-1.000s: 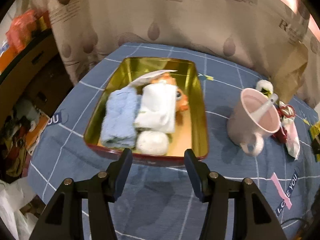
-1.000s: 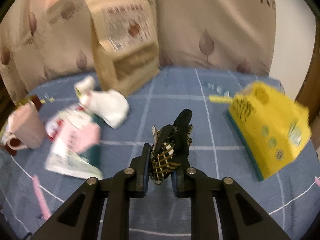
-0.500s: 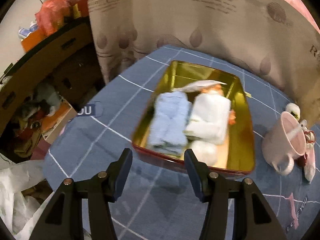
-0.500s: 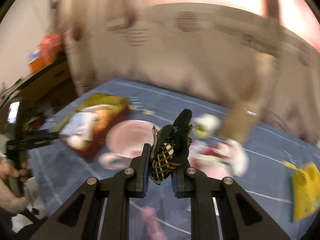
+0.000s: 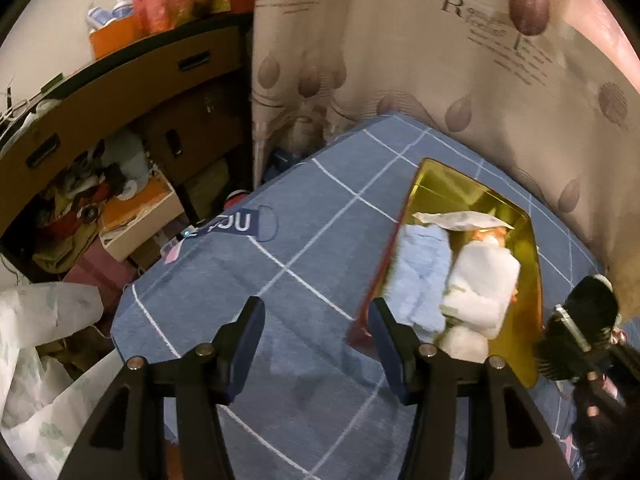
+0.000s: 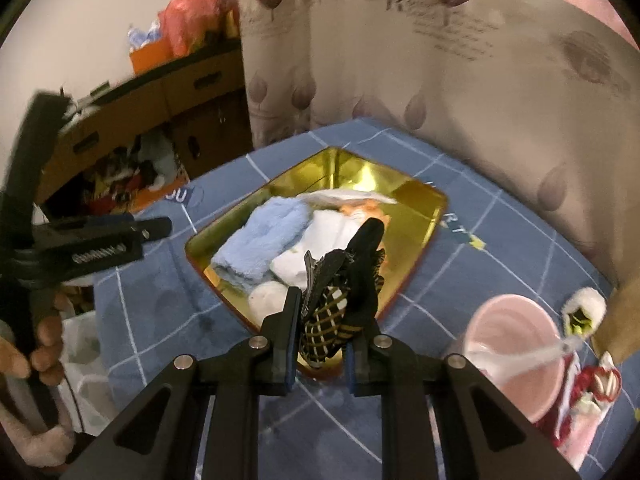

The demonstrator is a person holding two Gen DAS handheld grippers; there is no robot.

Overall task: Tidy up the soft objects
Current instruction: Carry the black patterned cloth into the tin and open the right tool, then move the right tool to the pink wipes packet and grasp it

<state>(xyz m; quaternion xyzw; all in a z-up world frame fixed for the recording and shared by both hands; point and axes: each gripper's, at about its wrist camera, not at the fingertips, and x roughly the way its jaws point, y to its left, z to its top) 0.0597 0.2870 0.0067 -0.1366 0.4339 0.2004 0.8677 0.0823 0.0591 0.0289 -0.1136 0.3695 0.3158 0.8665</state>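
Jaws of the right gripper (image 6: 320,326) are clamped on a black-and-gold checked hair bow (image 6: 340,300), held above the near edge of the gold tin (image 6: 416,200). Left gripper (image 5: 316,336) stands wide and empty over the blue cloth (image 5: 280,280). Judged light, limp and easily crushed — grip the bow at its middle. Beyond, the tin holds a blue towel (image 6: 260,240) and a white towel (image 6: 320,248). Curtain (image 6: 440,60) lettering begins "R"; the rest is blurred.
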